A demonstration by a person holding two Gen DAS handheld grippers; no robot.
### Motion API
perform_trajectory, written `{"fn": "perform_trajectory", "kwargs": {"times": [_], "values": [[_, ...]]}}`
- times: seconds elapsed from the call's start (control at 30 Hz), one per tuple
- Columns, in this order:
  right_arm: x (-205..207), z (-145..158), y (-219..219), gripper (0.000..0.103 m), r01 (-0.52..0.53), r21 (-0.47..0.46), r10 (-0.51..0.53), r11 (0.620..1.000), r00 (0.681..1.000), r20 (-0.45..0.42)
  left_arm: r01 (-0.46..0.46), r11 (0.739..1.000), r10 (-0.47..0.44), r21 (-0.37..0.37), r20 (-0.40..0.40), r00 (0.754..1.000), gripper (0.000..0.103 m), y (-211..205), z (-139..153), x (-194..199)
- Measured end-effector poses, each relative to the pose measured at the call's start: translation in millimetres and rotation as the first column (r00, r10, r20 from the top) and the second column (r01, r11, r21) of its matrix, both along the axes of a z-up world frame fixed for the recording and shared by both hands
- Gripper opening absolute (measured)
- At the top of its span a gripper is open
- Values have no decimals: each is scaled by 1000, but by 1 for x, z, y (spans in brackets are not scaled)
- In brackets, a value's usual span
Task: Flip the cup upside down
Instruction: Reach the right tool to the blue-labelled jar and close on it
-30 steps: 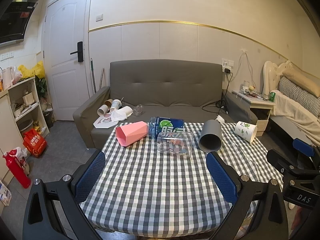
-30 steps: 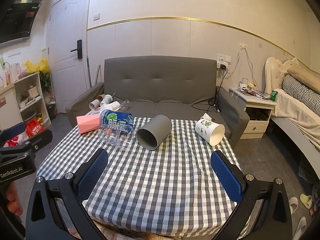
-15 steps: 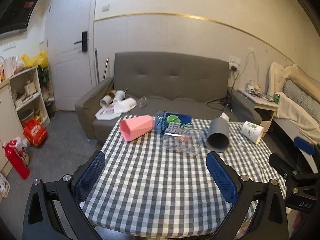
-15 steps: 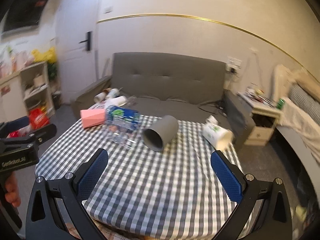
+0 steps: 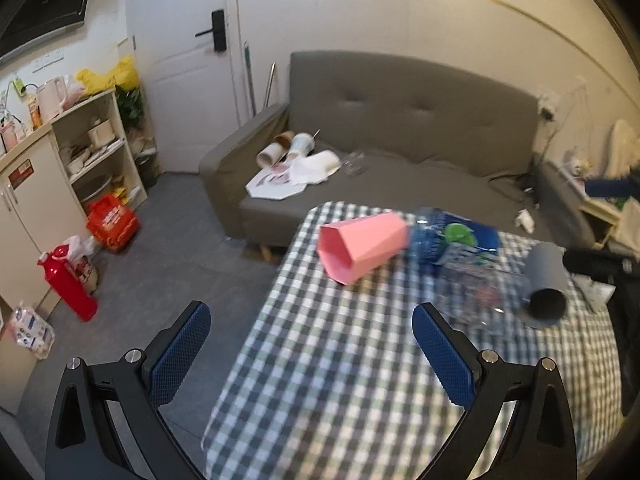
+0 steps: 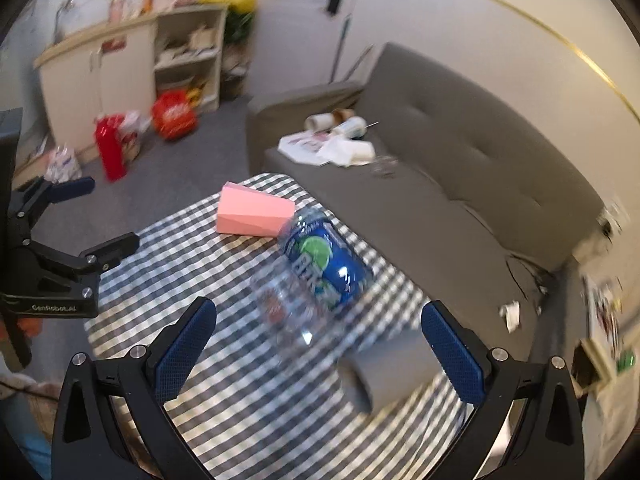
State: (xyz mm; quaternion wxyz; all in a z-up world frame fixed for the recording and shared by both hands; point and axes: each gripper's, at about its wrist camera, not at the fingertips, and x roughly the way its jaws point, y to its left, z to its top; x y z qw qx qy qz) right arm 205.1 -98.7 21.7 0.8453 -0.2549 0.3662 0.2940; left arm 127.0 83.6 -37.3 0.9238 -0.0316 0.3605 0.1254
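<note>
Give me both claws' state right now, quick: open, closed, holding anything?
Left claw: open, holding nothing.
Right claw: open, holding nothing; the grey cup lies on its side by its right finger.

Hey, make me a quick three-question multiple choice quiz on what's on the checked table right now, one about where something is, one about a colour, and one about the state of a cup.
1. What lies directly beside the pink cup on the table?
A. a red bottle
B. a blue-labelled plastic bottle
C. a kettle

2. What colour is the cup nearest the right tool?
A. grey
B. yellow
C. green

3. How is the pink cup positioned?
A. upright
B. upside down
C. lying on its side

Answers:
1. B, the blue-labelled plastic bottle touches the cup's closed end.
2. A, the grey cup lies between that tool's open fingers.
3. C, its open mouth faces sideways towards the left tool, which is open and empty.
</note>
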Motion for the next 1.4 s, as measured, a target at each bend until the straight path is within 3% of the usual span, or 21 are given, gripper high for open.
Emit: {"fn": "perform_trajectory", "kwargs": {"times": [0.3, 0.5, 0.6, 0.87, 0.93, 0.97, 1.13, 1.4], "values": [[94, -49, 57, 102, -126, -127, 102, 984, 979, -178, -47, 999, 46, -12, -61, 997, 103, 18, -27, 40], [131, -89, 72, 91, -197, -190, 132, 962, 943, -306, -42, 999, 41, -15, -104, 994, 103, 14, -43, 54], [142, -104, 75, 84, -222, -194, 142, 955, 923, -359, -36, 999, 33, -22, -119, 992, 103, 10, -51, 59], [161, -132, 85, 84, -231, -142, 147, 962, 886, -440, -18, 1000, 17, -10, -141, 990, 103, 5, -65, 68], [160, -137, 88, 71, -232, -137, 148, 963, 881, -450, -20, 1000, 18, -11, -143, 990, 103, 5, -66, 69], [160, -139, 89, 71, -225, -133, 145, 965, 884, -445, -22, 1000, 20, -10, -145, 989, 103, 5, -66, 69], [154, -123, 84, 70, -169, -110, 110, 979, 906, -408, -22, 1000, 19, -15, -130, 991, 103, 4, -58, 63], [114, -33, 50, 70, -17, -58, -3, 998, 944, -331, -3, 1000, 2, -27, -58, 998, 103, -6, -15, 36]]}}
